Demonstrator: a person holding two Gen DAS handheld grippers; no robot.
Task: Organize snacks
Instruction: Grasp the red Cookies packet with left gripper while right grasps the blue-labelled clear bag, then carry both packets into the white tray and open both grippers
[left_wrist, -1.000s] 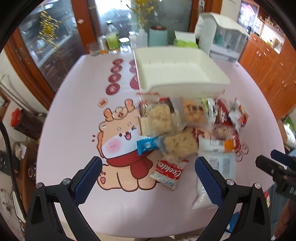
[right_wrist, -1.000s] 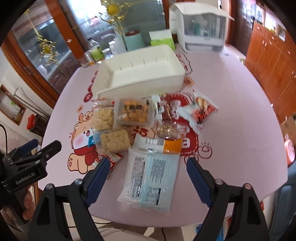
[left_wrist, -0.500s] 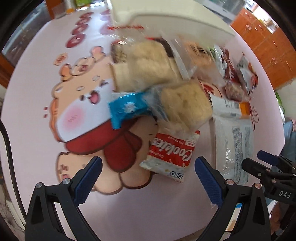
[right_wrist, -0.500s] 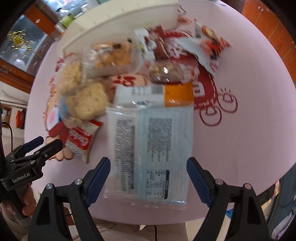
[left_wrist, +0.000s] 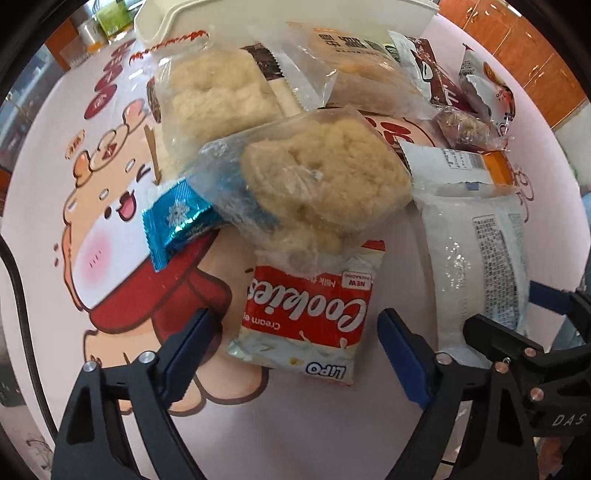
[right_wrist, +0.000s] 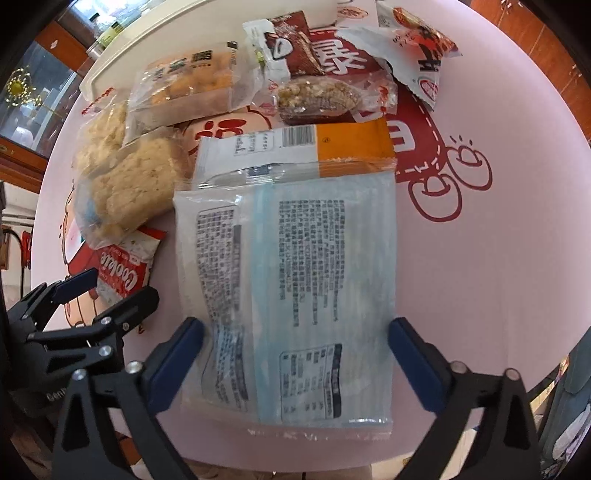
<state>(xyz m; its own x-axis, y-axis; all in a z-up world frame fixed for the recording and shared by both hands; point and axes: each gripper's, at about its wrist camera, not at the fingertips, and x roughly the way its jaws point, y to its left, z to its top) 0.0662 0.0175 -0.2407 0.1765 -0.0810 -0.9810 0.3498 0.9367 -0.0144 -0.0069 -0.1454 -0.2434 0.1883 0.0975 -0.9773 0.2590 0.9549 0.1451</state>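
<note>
A pile of snack packs lies on the pink table. My left gripper (left_wrist: 295, 332) is open, its fingers either side of a red and white Cookies pack (left_wrist: 306, 317) that lies flat. My right gripper (right_wrist: 295, 339) is open and straddles a large pale blue pack (right_wrist: 291, 295) with printed text. That pack also shows in the left wrist view (left_wrist: 480, 254). Two clear bags of rice crackers (left_wrist: 325, 177) overlap the Cookies pack's far end. A blue foil sweet (left_wrist: 177, 218) lies to their left. The white tray (left_wrist: 159, 22) stands behind the pile.
Further packs lie at the back right: an orange and white pack (right_wrist: 295, 147), a brown chocolate pack (right_wrist: 291, 40), a nut bar (right_wrist: 317, 96) and a red and white pack (right_wrist: 417, 48). Jars (left_wrist: 110, 22) stand at the far table edge. Wooden cabinets are on the right.
Both grippers have moved down and forward onto the pile. The left now brackets the Cookies pack, the right brackets the pale blue pack. Both stayed open.
</note>
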